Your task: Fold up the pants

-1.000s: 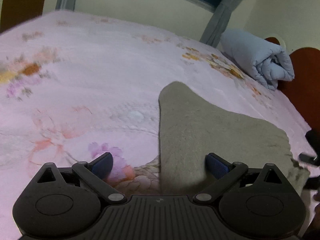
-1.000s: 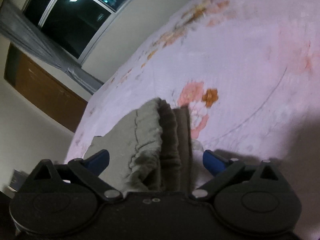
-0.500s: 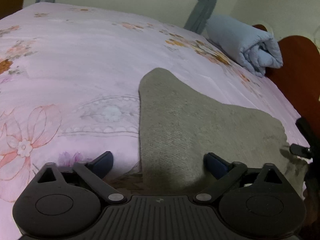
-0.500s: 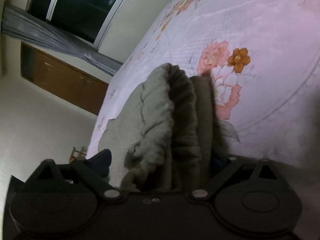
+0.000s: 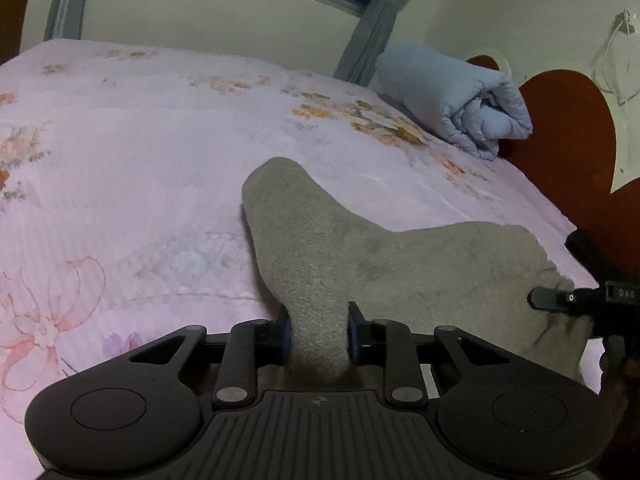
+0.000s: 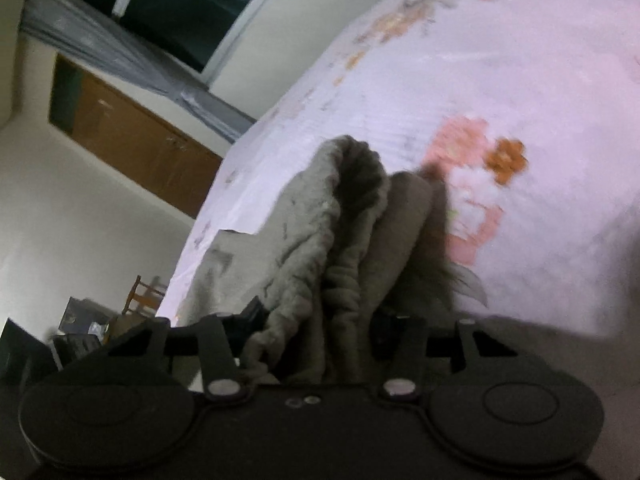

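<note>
Looking from the left wrist shows a rolled blue quilt (image 5: 452, 100); the right shows a wooden cabinet (image 6: 132, 140). Both the left gripper (image 5: 318, 334) and right gripper (image 6: 316, 328) have just clenched on the grey, fuzzy pants (image 5: 400, 256), lying on the pink floral bed (image 5: 120, 168).

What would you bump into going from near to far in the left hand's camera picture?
Left gripper, its fingers having just closed on the grey pants → pink flowered bedsheet → rolled blue blanket → grey curtain.
</note>
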`<state>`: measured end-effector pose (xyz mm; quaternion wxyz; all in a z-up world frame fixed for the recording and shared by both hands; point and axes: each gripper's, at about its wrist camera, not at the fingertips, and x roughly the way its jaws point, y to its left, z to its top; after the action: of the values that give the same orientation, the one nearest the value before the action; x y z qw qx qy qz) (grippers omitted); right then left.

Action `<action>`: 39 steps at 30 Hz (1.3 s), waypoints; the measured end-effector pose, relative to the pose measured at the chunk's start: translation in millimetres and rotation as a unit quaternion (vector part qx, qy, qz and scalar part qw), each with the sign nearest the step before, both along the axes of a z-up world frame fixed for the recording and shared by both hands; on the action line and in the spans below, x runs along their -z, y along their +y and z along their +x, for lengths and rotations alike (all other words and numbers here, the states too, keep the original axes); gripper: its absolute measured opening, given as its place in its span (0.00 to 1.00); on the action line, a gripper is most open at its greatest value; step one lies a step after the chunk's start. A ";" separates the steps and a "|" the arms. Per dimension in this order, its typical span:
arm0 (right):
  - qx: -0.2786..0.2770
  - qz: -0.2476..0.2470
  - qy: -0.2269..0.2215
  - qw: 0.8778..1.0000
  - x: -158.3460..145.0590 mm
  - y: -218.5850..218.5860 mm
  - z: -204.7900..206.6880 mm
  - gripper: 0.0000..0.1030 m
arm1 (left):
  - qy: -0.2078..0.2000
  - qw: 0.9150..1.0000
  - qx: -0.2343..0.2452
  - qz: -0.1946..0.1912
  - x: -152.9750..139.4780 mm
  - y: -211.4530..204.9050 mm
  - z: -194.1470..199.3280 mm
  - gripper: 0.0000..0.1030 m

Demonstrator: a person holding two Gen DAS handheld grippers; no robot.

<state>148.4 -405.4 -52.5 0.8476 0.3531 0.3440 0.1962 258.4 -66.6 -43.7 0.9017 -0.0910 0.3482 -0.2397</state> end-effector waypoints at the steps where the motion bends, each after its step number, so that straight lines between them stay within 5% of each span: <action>1: -0.003 -0.003 -0.004 1.000 -5.4 2.1 1.8 0.40 | -0.003 1.000 0.000 -0.001 -2.9 1.7 -1.1 0.25; 15: -0.053 -0.023 -0.052 0.997 -53.3 40.8 39.7 0.39 | -0.058 0.998 -0.023 0.002 -57.8 43.1 -5.6 0.24; 25: -0.085 -0.024 -0.083 0.993 -82.0 73.0 100.9 0.39 | -0.085 0.995 -0.057 0.001 -87.4 81.4 36.4 0.24; 33: -0.085 -0.026 -0.075 0.993 -75.5 79.0 137.9 0.39 | -0.054 0.996 -0.070 -0.021 -59.9 77.9 83.2 0.24; 39: -0.068 -0.020 -0.040 0.997 -40.7 63.8 149.5 0.39 | -0.021 0.998 -0.063 -0.021 -15.3 61.6 101.5 0.24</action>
<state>297.9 -341.6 -11.8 0.8521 0.3040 0.3372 0.2605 359.9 -5.0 -28.4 0.9199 -0.1267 0.3181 -0.1911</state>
